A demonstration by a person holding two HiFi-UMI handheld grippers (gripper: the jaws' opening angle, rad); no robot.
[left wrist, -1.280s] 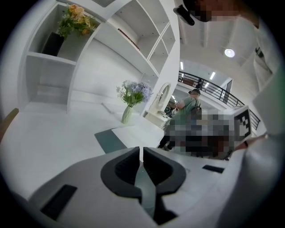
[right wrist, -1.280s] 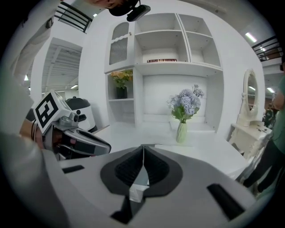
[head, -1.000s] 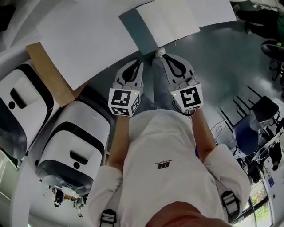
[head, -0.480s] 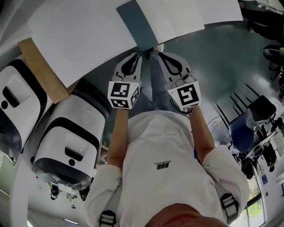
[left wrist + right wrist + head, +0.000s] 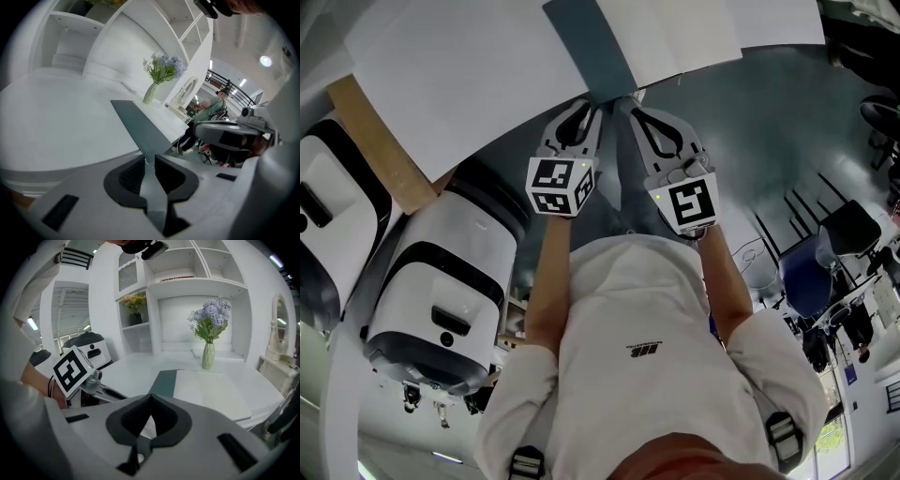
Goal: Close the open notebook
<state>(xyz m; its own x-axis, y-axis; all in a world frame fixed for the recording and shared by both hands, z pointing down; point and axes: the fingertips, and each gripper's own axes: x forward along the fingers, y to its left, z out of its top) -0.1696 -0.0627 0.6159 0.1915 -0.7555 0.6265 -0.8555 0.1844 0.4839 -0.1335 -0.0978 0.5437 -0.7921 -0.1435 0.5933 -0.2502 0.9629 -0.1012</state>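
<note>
here, one notebook (image 5: 675,37), two claws: left claw (image 5: 147,158) barely parted, right claw (image 5: 150,395) shut, empty.

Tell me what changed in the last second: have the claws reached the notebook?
Both claws moved forward. The left claw is now at the near edge of the dark cover of the notebook, jaws slightly apart; the right claw, shut, is just beside it. No clear grasp yet. The notebook stays open and flat on the table.
</note>
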